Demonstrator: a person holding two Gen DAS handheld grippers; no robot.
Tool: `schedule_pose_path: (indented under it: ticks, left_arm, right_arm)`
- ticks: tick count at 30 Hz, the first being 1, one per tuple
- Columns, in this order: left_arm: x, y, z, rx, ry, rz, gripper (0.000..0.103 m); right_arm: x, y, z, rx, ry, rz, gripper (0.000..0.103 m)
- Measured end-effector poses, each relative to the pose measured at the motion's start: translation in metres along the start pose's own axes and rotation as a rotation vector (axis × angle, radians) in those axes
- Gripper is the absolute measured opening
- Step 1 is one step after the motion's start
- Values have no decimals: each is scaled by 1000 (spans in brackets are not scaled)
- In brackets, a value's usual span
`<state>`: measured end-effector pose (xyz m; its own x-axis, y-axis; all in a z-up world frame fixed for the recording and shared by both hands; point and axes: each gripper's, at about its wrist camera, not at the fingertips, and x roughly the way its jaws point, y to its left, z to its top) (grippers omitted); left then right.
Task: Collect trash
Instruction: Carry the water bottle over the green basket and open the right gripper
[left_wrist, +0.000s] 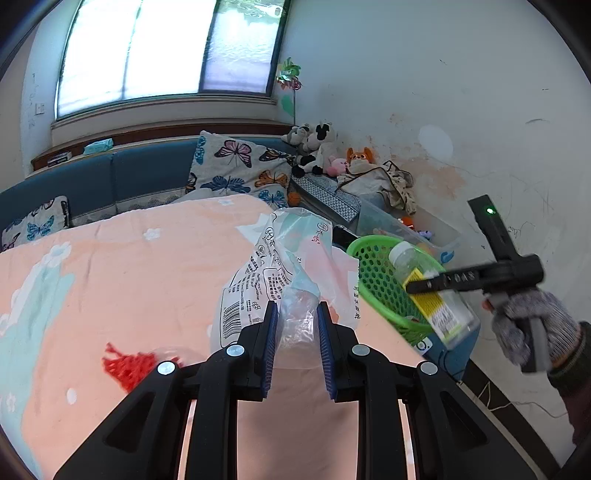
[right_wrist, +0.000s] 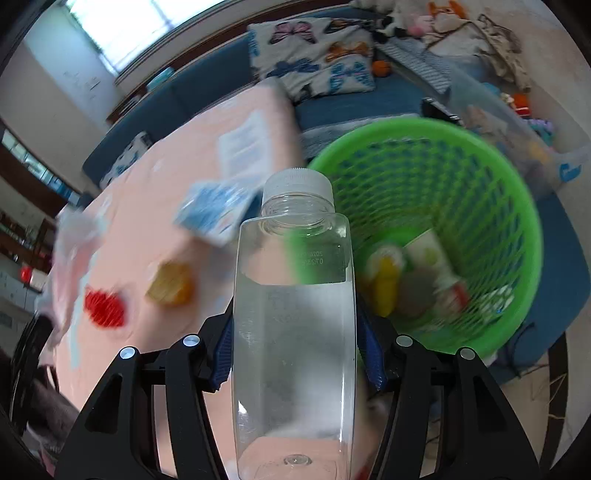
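Left gripper (left_wrist: 296, 314) clamped on plastic bag (left_wrist: 284, 266); right gripper (right_wrist: 295, 343) clamped on clear bottle (right_wrist: 295, 314), green basket (right_wrist: 517, 192) at 2 o'clock.

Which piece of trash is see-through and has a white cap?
The clear bottle clamped in the right gripper, beside the green basket. The plastic bag in the left gripper is also see-through but crumpled and capless.

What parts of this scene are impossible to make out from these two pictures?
- Trash inside the green basket: right wrist view, motion-blurred.
- Red scrap and yellow scrap: right wrist view, blurred.
- Clear bottle base: cut off by the bottom edge.
- Plastic bag print: left wrist view, crumpled and too small to read.
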<state>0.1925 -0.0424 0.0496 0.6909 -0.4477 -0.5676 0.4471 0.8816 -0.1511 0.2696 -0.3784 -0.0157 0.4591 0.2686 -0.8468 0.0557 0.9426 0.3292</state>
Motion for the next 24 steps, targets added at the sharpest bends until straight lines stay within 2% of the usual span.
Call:
schedule_pose_path:
  ticks: [5,11,19,24]
  left_arm:
    - [18,-17,11,2,16,-6,21]
    - [41,-33,18,13,46,-9,21]
    - [66,-46,24,31,82,-12,21]
    - [77,-57,26,43,99,-20,21]
  right_arm:
    - [21,-47,27,42,32,-25,57]
    - [65,-81,37,65,101,-58,57]
    - [99,-106,38,98,154,-73,58]
    - [95,-113,43,98,124,-67,66]
